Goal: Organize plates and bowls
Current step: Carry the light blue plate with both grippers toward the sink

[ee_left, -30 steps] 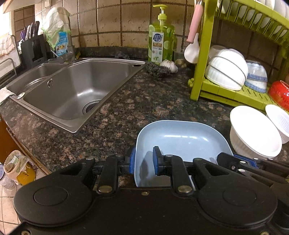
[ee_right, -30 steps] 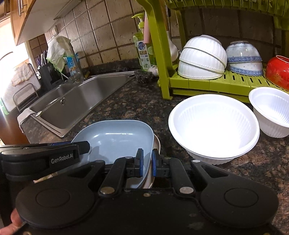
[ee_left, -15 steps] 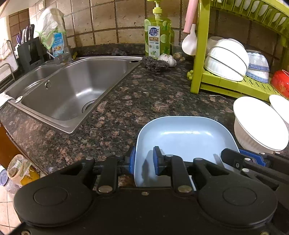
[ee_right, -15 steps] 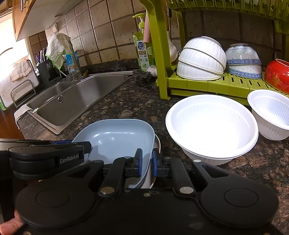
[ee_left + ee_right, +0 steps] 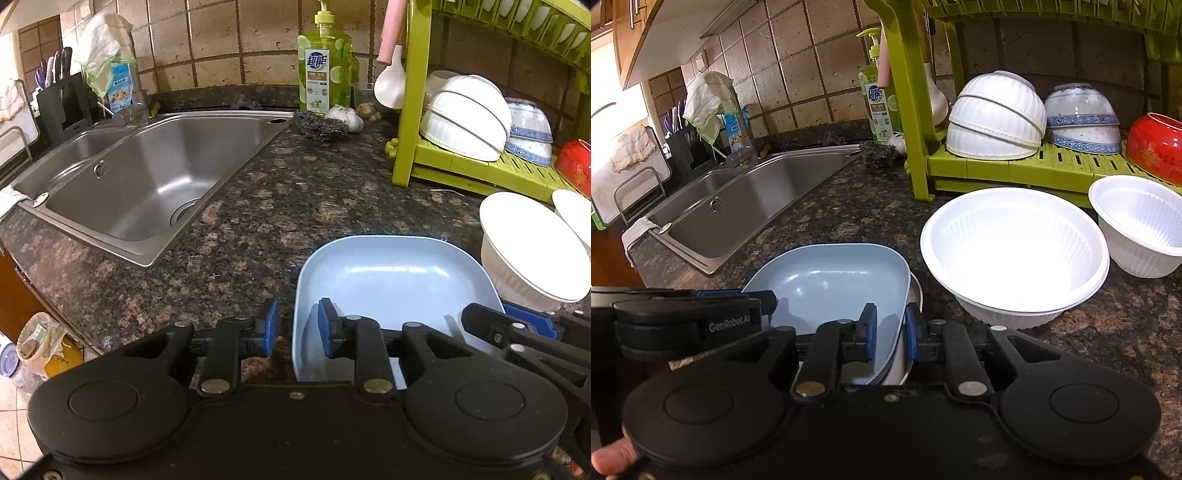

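Note:
A pale blue square plate (image 5: 391, 277) sits over the dark granite counter, stacked on a white plate (image 5: 917, 291) whose rim shows under it. My left gripper (image 5: 297, 325) straddles the blue plate's left rim and is shut on it. My right gripper (image 5: 889, 328) is shut on the right rim, with both plates' edges between its blue pads. A large white ribbed bowl (image 5: 1015, 247) stands just right of the plates, and a smaller white bowl (image 5: 1141, 221) further right. I cannot tell whether the plates touch the counter.
A green dish rack (image 5: 1015, 166) at the back right holds upturned white bowls (image 5: 997, 114), blue-patterned bowls (image 5: 1082, 122) and a red bowl (image 5: 1156, 144). A steel sink (image 5: 147, 177) lies to the left, with a soap bottle (image 5: 325, 74) and scourer behind. A hand (image 5: 609, 458) shows bottom left.
Both grippers keep the same hold on the plates. The left view has risen and tilted a little, so the sink and counter sit lower in frame. The right view barely shifts.

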Tool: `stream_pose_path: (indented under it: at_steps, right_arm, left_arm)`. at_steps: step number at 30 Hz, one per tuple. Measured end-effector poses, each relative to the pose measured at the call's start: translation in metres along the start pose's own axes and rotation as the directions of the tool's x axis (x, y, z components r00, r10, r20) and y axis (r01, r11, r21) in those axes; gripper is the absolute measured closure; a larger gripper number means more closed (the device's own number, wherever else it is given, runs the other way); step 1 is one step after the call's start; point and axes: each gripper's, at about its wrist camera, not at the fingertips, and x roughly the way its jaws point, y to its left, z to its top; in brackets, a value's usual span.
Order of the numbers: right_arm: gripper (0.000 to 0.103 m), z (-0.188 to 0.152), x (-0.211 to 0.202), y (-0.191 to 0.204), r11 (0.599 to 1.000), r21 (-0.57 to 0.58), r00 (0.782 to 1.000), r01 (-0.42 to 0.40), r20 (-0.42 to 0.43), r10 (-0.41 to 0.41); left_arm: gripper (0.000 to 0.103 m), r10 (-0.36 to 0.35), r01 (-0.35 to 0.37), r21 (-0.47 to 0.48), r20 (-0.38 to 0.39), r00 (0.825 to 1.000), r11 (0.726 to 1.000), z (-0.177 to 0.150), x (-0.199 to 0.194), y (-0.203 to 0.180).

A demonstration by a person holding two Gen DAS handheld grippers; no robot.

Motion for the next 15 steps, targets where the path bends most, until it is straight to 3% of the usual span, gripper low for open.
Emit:
stream_pose_path:
  at_steps: [15]
  right_arm:
    - [0.081, -0.0077, -0.0034, 0.0090, 0.997, -0.069, 0.999, 0.041, 0.039, -0.038]
  left_arm:
    - [0.063, 0.015, -0.016, 0.036, 0.007, 1.000, 0.999, -0.0039, -0.0022, -0.0069]
